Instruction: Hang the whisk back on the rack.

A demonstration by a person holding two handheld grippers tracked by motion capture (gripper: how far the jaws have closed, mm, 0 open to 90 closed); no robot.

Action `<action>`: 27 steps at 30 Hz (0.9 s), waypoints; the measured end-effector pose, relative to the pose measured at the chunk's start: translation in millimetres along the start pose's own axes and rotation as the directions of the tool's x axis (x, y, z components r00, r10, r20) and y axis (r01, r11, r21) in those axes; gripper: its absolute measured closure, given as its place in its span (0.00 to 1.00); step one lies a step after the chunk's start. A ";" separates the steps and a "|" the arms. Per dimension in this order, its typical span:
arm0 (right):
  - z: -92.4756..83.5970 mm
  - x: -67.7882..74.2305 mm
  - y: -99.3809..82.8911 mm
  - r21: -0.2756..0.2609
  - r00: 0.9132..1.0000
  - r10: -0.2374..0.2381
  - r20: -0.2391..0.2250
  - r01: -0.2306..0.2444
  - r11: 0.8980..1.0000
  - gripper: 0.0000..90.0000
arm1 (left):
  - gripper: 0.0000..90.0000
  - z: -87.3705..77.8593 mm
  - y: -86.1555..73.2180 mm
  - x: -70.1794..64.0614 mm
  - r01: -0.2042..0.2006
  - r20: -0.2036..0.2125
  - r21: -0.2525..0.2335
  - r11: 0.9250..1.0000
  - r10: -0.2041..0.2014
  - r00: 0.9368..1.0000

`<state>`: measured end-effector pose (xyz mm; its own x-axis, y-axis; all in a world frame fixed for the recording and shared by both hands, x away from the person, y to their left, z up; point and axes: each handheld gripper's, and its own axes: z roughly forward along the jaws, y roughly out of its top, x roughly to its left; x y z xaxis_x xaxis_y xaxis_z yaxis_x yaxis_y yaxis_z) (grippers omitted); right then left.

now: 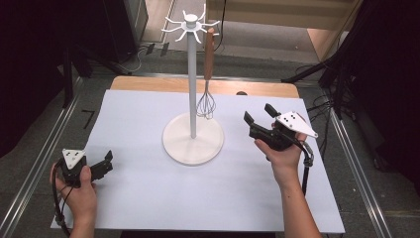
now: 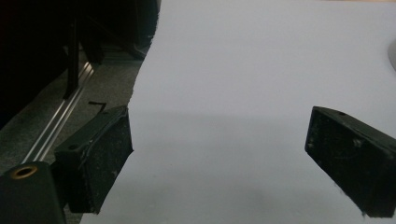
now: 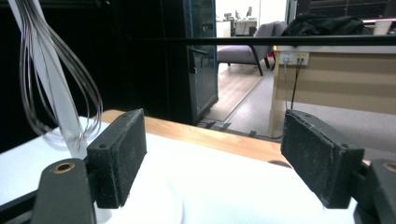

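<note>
The whisk (image 1: 208,79) hangs by its wooden handle from a hook of the white stand (image 1: 192,89) at the surface's (image 1: 148,198) centre; hanging looks complete. The right gripper (image 1: 258,113) stands right of it, released and empty. The left gripper (image 1: 106,161) rests near-left, jaws apart, empty.
</note>
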<state>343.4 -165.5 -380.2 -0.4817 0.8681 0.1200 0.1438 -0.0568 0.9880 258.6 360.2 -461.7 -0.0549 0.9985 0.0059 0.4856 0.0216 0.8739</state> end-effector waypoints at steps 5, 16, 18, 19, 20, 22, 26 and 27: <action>-10.4 -10.9 -10.4 0.017 1.000 0.008 0.026 -0.009 1.000 0.26 | 0.09 -0.1 0.0 -0.5 -0.002 0.001 0.000 1.000 0.002 1.000; -24.4 -24.3 -26.0 0.041 0.998 0.015 0.065 -0.018 0.999 0.27 | 0.09 0.1 0.0 -0.5 -0.006 0.001 -0.001 1.000 0.006 1.000; -27.2 -26.9 -28.7 0.041 0.997 0.017 0.073 -0.020 0.999 0.27 | 0.09 0.1 0.0 -0.5 -0.006 0.001 -0.001 1.000 0.006 1.000; -28.6 -28.1 -30.2 0.045 0.997 0.015 0.078 -0.019 0.999 0.27 | 0.09 0.1 -0.1 -0.5 -0.005 0.001 -0.001 1.000 0.005 1.000; -31.2 -29.8 -33.7 0.052 0.996 0.008 0.092 -0.013 0.999 0.27 | 0.09 0.0 0.0 -0.5 -0.005 0.001 -0.001 1.000 0.005 1.000; -33.9 -31.9 -37.7 0.062 0.995 0.010 0.100 -0.016 0.998 0.27 | 0.09 0.1 -0.1 -0.5 -0.006 0.001 -0.001 1.000 0.006 1.000; -37.7 -35.7 -43.8 0.075 0.993 0.008 0.114 -0.017 0.997 0.27 | 0.09 0.0 -0.1 -0.5 -0.006 0.001 -0.001 1.000 0.006 1.000; -39.9 -38.0 -47.2 0.076 0.992 0.013 0.123 -0.023 0.997 0.27 | 0.09 0.2 -0.1 -0.6 -0.006 0.000 -0.002 1.000 0.006 1.000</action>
<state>320.5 -215.5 -427.4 -0.3702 0.9211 0.1204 0.2196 -0.0391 0.9748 258.8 359.6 -461.9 -0.0518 0.9986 0.0112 0.4844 0.0153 0.8747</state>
